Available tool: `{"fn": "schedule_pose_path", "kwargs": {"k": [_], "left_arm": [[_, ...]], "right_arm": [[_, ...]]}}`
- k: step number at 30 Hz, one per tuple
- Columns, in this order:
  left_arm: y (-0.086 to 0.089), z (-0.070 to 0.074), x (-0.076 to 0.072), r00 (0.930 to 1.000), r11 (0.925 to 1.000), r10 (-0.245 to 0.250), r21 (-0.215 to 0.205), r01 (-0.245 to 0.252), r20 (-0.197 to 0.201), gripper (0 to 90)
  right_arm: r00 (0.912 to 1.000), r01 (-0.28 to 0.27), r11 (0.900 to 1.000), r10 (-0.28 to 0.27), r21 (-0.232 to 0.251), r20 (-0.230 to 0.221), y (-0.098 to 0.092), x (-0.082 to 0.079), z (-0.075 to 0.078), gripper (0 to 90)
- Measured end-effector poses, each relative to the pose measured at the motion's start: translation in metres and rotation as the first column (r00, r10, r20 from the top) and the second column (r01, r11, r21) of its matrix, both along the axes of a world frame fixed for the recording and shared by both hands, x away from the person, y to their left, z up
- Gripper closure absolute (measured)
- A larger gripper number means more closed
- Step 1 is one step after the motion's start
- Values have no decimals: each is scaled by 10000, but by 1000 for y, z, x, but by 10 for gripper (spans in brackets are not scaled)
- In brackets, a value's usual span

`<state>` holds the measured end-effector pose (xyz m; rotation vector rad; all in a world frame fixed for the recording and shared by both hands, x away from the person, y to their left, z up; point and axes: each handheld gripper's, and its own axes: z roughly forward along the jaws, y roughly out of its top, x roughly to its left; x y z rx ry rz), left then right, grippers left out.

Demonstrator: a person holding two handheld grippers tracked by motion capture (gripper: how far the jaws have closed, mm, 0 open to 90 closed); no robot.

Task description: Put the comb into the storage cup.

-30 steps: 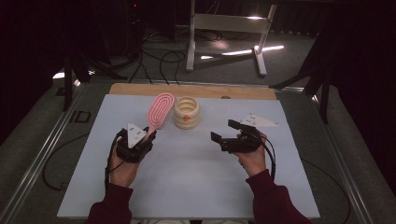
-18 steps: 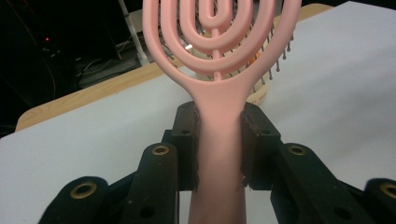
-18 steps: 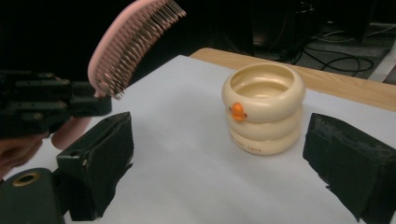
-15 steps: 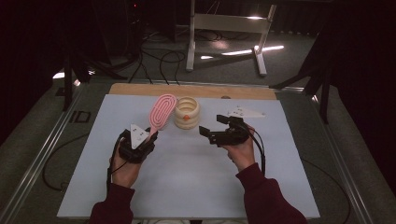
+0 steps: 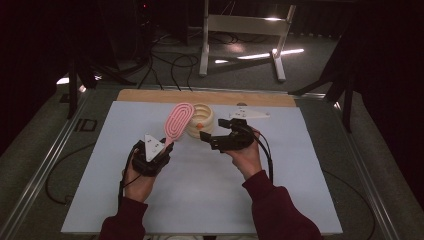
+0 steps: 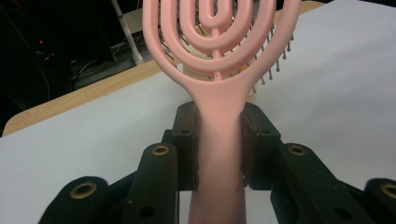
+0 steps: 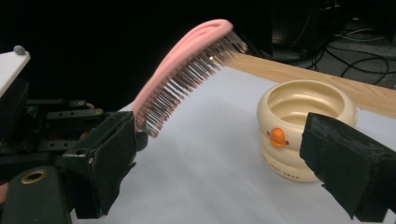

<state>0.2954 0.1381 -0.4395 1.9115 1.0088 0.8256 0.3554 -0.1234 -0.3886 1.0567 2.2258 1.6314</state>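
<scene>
A pink hairbrush stands tilted up over the white table, bristles facing right. My left gripper is shut on its handle; in the left gripper view the pads press both sides of the brush. Just behind the brush head sits a cream ringed cup with an orange dot. My right gripper hovers close to the right of the brush, in front of the cup, pointing left. Its jaws stand wide open with nothing between them, and its view looks at the bristles and the cup.
A white sheet covers the table, with a wooden strip along its far edge. Beyond the table a white frame stand and cables lie on the dark floor. Metal rails run along both table sides.
My right gripper has moved left, from the right part of the table to just beside the cup and brush. The left gripper and the brush have stayed put.
</scene>
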Motion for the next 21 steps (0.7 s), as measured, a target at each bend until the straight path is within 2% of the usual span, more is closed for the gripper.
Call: {"fn": "schedule_pose_path", "kwargs": {"k": [8, 12, 18, 21], "left_arm": [[-8, -3, -1, 9999, 9999, -102, 82, 102, -6, 710], [-13, -3, -4, 9997, 9997, -238, 32, 238, 43, 710], [-21, -2, -7, 9992, 9993, -374, 27, 374, 130, 709], [-22, -1, -9, 9990, 9993, -368, -77, 370, 236, 709]], "right_arm": [[9994, -271, 9996, 271, 19, -200, 20, 4, 0, 102], [9997, -239, 9995, 238, -187, -84, 29, 6, -1, 99], [9989, -224, 9997, 223, -22, -413, 37, 9, -3, 99], [9981, -139, 9999, 136, -32, -608, 40, 11, -4, 164]]}}
